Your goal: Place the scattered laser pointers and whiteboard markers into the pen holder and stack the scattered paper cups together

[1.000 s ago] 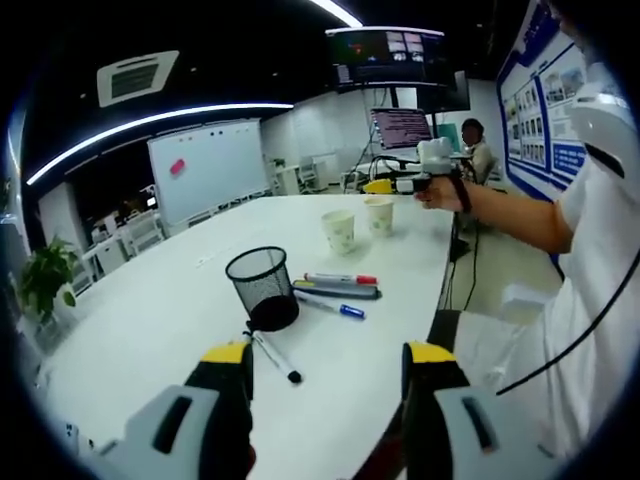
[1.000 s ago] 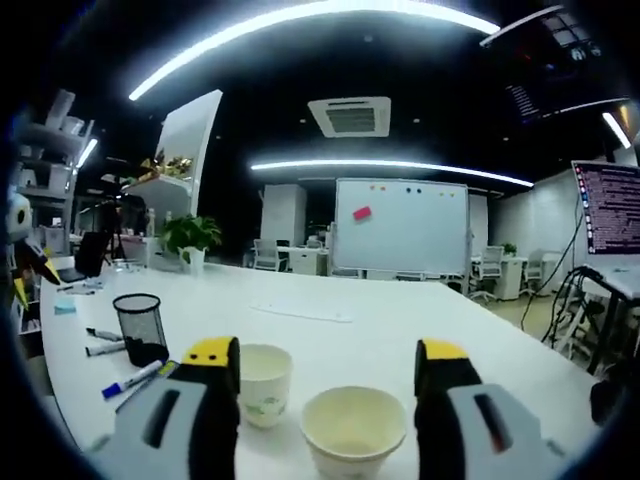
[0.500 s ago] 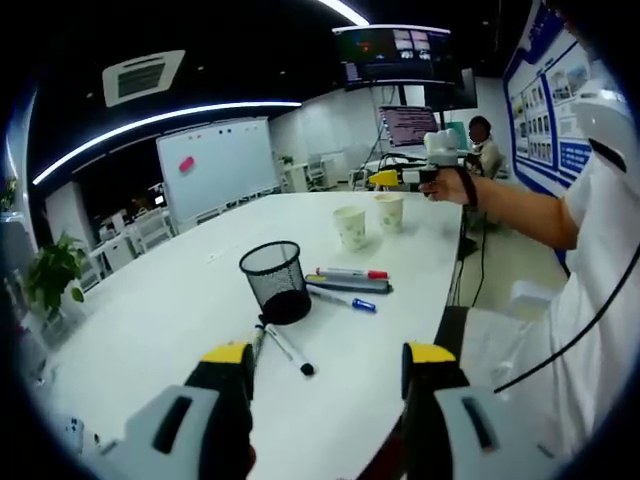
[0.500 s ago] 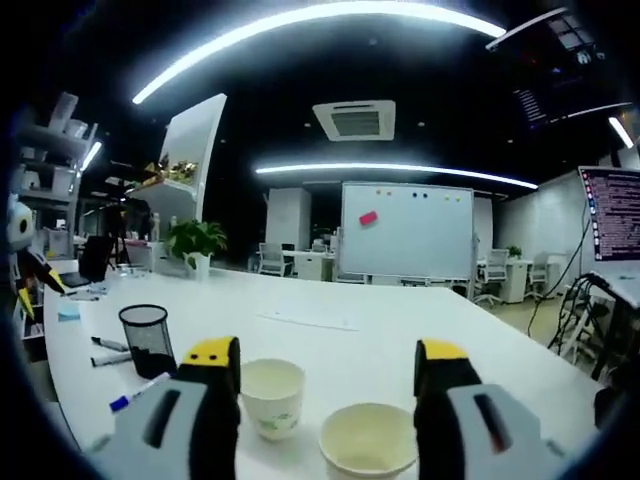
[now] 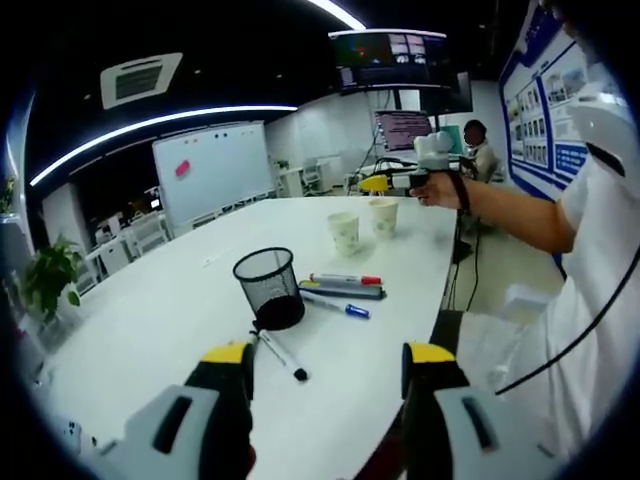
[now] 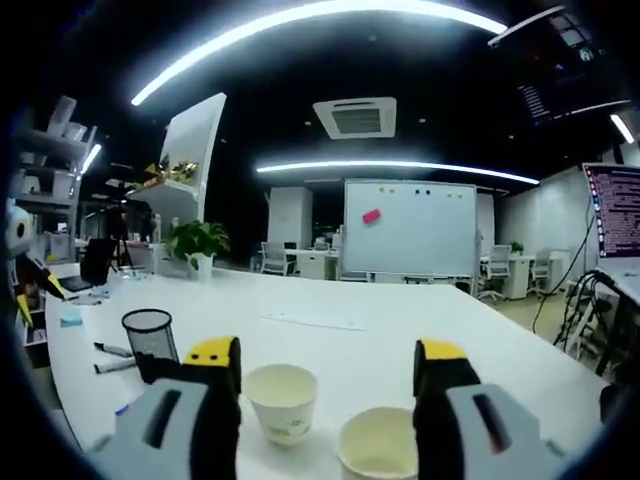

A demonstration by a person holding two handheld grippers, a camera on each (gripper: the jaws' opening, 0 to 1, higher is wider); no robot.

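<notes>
A black mesh pen holder (image 5: 267, 288) stands on the white table (image 5: 150, 320). To its right lie a red-capped marker (image 5: 345, 279), a dark pen (image 5: 340, 292) and a blue-capped marker (image 5: 338, 307); a black marker (image 5: 281, 356) lies in front of it. Two paper cups (image 5: 343, 232) (image 5: 382, 216) stand farther off. My left gripper (image 5: 325, 385) is open above the near table edge. In the right gripper view my right gripper (image 6: 325, 380) is open just above the cups (image 6: 282, 402) (image 6: 378, 456), with the pen holder (image 6: 149, 339) and markers (image 6: 113, 350) to the left. The right gripper (image 5: 385, 183) also hovers by the cups in the left gripper view.
A person's arm and white shirt (image 5: 570, 230) fill the right of the left gripper view. A whiteboard (image 6: 408, 228) stands beyond the table, a potted plant (image 6: 197, 243) at the far left. Screens (image 5: 402, 128) and a seated person (image 5: 476, 145) are at the far end.
The left gripper view has shifted slightly, so the pen holder and markers sit a little lower left. The right gripper view has drifted left; the cups appear more to the right.
</notes>
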